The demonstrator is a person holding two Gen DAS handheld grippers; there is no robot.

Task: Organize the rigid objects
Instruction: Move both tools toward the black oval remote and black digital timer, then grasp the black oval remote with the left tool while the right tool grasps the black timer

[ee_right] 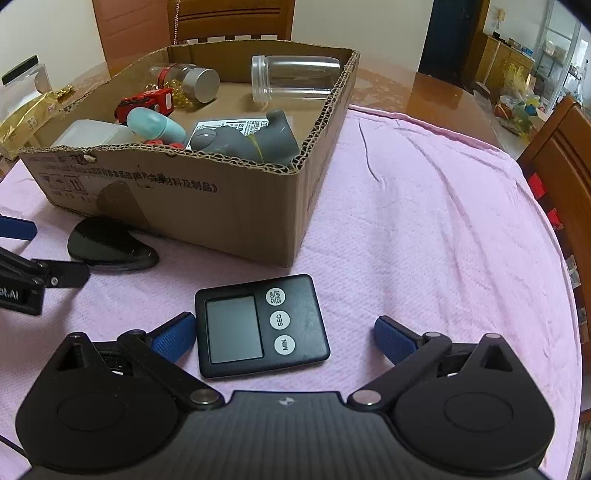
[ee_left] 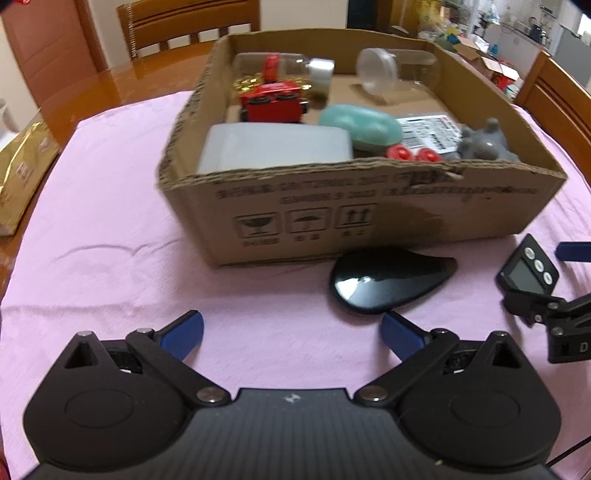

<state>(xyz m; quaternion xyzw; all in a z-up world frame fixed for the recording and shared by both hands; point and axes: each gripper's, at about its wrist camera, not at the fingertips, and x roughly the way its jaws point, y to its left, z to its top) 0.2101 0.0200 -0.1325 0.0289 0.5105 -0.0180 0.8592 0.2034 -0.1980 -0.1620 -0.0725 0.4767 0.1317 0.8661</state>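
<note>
A cardboard box [ee_left: 369, 206] [ee_right: 207, 206] stands on the pink cloth and holds a red toy car [ee_left: 273, 99], a teal case [ee_left: 360, 125], a white container [ee_left: 277, 147], a grey toy [ee_right: 255, 138] and two clear jars [ee_right: 295, 77]. A glossy black teardrop-shaped object [ee_left: 388, 280] [ee_right: 107, 243] lies on the cloth in front of the box. A black digital timer [ee_right: 260, 325] [ee_left: 528, 273] lies flat between the open fingers of my right gripper [ee_right: 284, 338]. My left gripper [ee_left: 291, 332] is open and empty, just short of the black object.
A gold packet [ee_left: 22, 173] lies at the left edge of the table. Wooden chairs [ee_left: 188, 26] [ee_right: 561, 155] stand behind and to the right. The pink cloth [ee_right: 443, 221] stretches to the right of the box.
</note>
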